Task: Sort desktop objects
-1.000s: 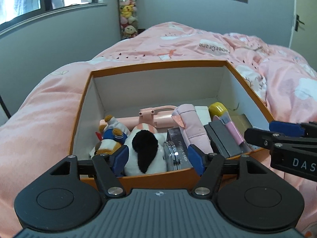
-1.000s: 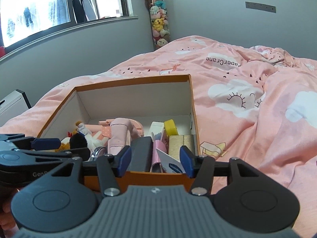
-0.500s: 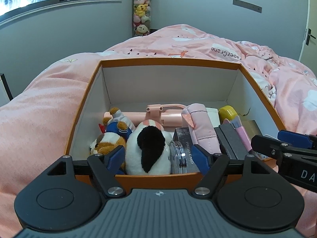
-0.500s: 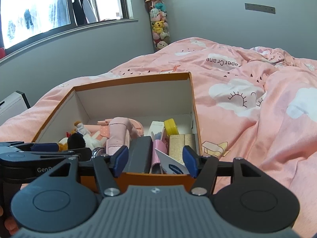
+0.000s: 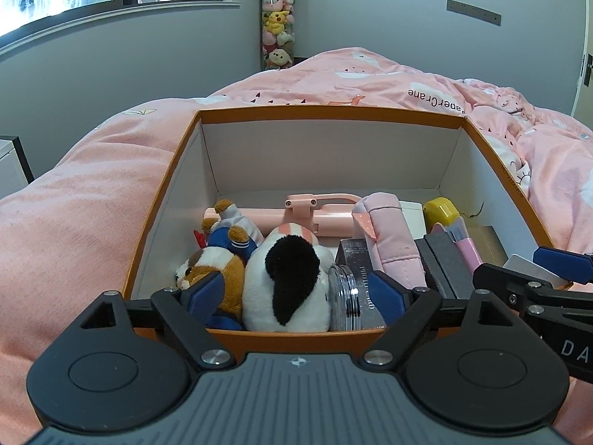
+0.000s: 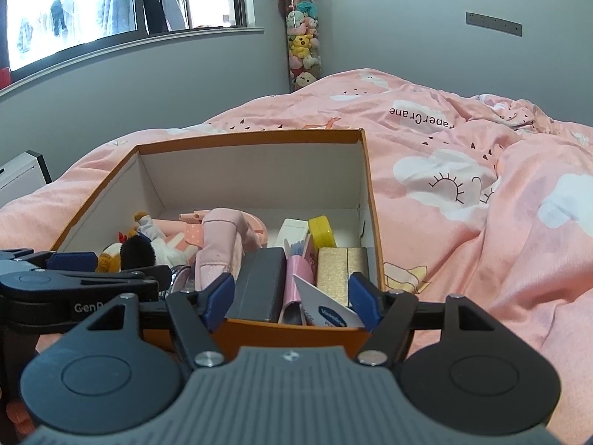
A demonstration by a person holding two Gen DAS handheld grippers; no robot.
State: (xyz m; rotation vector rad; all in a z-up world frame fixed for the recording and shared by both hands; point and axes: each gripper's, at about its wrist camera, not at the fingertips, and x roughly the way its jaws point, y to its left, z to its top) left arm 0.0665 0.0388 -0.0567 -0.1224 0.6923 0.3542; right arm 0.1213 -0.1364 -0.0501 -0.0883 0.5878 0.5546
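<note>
An orange box with white inner walls stands on the pink bed. It holds a white-and-black plush, a brown plush, a pink stick, a pink pouch, a yellow case, a dark case, a gold box and a white card. My left gripper hangs open over the near wall above the plushes. My right gripper is opening over the box's right end. Its pads touch nothing, and the dark case and card show in the gap.
The pink quilt spreads to the right of and behind the box. A tall clear tube of plush toys stands at the grey wall. A window is at the upper left. A white cabinet stands left of the bed.
Both grippers' jaws have spread wider. The left view has rolled a little, so the box sits squarer in it. The things in the box lie as before.
</note>
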